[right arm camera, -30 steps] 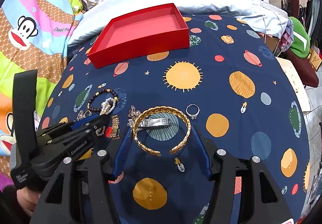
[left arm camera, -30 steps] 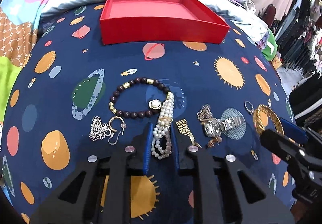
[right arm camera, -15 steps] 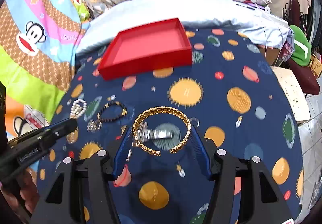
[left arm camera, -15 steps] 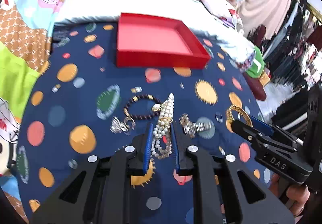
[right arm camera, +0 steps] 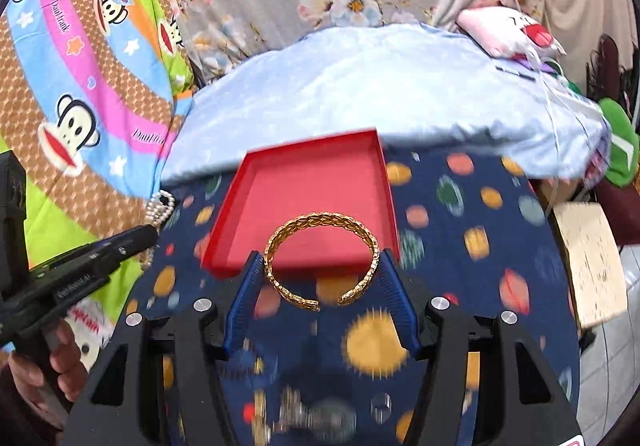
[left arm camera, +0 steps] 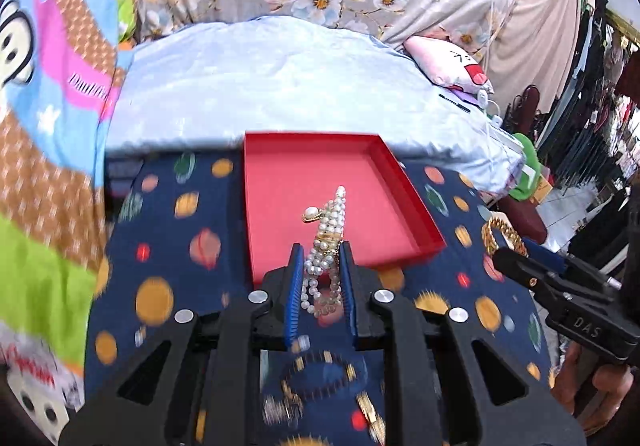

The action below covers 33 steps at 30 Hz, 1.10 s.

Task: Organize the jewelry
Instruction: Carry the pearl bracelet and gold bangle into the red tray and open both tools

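My left gripper [left arm camera: 319,250] is shut on a pearl bracelet [left arm camera: 326,234] with a gold clasp, held in the air in front of the red tray [left arm camera: 416,205]. My right gripper [right arm camera: 321,260] is shut on a gold braided cuff bangle [right arm camera: 322,219], also lifted, just before the near edge of the red tray [right arm camera: 224,217]. Each gripper shows in the other's view: the right one with the bangle [left arm camera: 502,234] at the right, the left one with the pearls [right arm camera: 160,205] at the left. The tray is empty.
Blurred below on the navy planet-print cloth [left arm camera: 160,246] lie a dark bead bracelet [left arm camera: 320,374], a silver watch [right arm camera: 316,414], a ring [right arm camera: 380,404] and other small pieces. A pale blue cushion [left arm camera: 280,85] lies behind the tray. Bright monkey-print fabric [right arm camera: 80,85] hangs at left.
Both grippers have risen off the cloth with their jewelry and moved toward the red tray. The pearls and the bangle, earlier lying on the cloth, now hang in the air.
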Available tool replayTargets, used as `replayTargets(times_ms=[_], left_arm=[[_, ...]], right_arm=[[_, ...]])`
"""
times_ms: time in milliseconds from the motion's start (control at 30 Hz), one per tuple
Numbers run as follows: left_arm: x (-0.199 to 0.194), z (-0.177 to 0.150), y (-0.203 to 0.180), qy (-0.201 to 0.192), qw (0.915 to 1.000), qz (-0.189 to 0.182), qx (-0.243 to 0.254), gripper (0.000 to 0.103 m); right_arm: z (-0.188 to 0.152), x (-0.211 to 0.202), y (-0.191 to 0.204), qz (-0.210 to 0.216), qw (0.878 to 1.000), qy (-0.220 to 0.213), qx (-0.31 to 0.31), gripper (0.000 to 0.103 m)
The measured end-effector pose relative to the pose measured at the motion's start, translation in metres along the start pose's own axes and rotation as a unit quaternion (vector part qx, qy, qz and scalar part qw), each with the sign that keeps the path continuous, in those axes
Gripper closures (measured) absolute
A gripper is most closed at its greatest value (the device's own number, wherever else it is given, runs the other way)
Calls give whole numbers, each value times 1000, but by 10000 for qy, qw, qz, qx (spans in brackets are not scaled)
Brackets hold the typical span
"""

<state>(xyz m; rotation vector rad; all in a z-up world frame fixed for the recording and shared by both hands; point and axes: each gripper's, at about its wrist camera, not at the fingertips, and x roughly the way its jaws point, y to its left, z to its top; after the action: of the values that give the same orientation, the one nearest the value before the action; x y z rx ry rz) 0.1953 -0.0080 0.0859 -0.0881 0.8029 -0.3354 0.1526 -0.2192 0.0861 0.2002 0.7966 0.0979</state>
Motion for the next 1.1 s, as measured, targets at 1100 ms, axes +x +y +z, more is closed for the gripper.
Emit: replayTargets(times_ms=[1100], left_arm=[[236, 89, 29, 782, 9958, 439, 177, 85]], right_arm=[[110, 261, -29, -218, 9942, 1054, -44, 44]])
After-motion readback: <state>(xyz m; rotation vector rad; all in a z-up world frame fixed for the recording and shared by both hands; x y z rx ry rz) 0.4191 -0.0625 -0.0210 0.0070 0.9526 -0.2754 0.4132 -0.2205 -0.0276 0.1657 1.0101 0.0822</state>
